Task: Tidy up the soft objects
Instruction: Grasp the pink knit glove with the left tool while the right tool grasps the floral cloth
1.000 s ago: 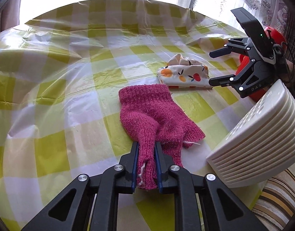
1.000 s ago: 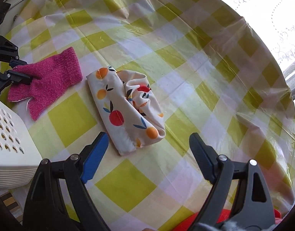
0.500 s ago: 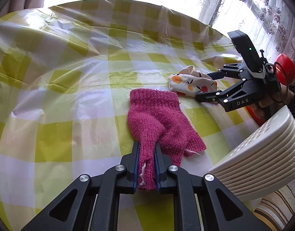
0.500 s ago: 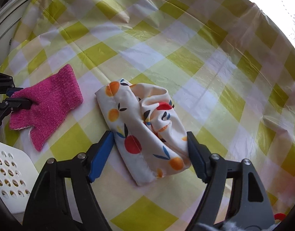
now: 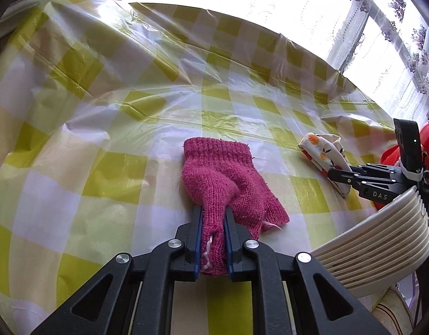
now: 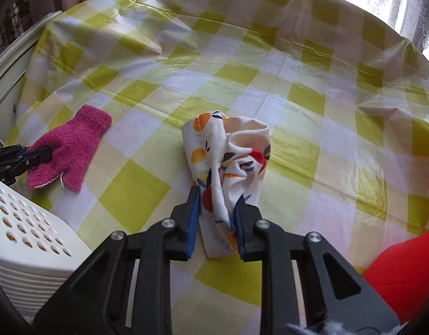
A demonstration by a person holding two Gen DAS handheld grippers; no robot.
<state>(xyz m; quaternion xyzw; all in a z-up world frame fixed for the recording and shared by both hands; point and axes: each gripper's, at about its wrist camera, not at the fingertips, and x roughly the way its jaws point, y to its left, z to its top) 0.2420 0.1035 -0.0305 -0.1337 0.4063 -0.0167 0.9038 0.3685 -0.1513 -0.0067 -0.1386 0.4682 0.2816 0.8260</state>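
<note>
A pink knitted glove (image 5: 222,178) lies on the yellow-checked tablecloth (image 5: 102,111). My left gripper (image 5: 213,213) is shut on the glove's finger end. The glove also shows in the right wrist view (image 6: 71,145), at the left. A white cloth with a fruit print (image 6: 228,153) lies bunched in the middle of the table. My right gripper (image 6: 217,198) is shut on its near end. In the left wrist view the cloth (image 5: 323,150) and the right gripper (image 5: 333,174) are at the far right.
A white perforated plastic basket (image 6: 21,237) stands at the table's near edge between the two grippers; it also shows in the left wrist view (image 5: 382,245). A red object (image 6: 407,268) sits at the right. Curtained windows (image 5: 396,28) are behind the table.
My right gripper has moved onto the fruit-print cloth and closed on it, bunching it up. My left gripper has stayed shut on the glove while its view swung to the left.
</note>
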